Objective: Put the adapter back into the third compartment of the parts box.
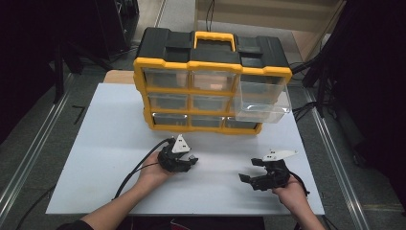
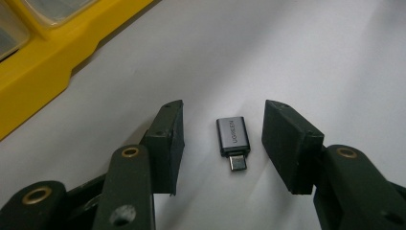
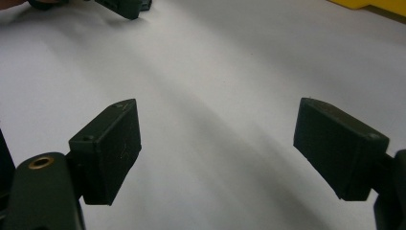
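Note:
A small grey USB-C adapter [image 2: 233, 142] lies flat on the white tabletop [image 1: 110, 158], its plug pointing toward the camera in the left gripper view. My left gripper [image 2: 223, 110] straddles it, one black pad on each side, with a gap between each pad and the adapter, so it is open. In the high view that left gripper [image 1: 189, 162] rests low on the table, in front of the organizer. My right gripper [image 1: 251, 170] sits to the right near the front edge, open, and its pads [image 3: 112, 143] have only bare table between them.
A yellow and black drawer organizer [image 1: 210, 91] stands at the back of the table. Its clear drawer [image 1: 262, 101] at the upper right is pulled out and juts forward. Metal rails run along both sides of the table.

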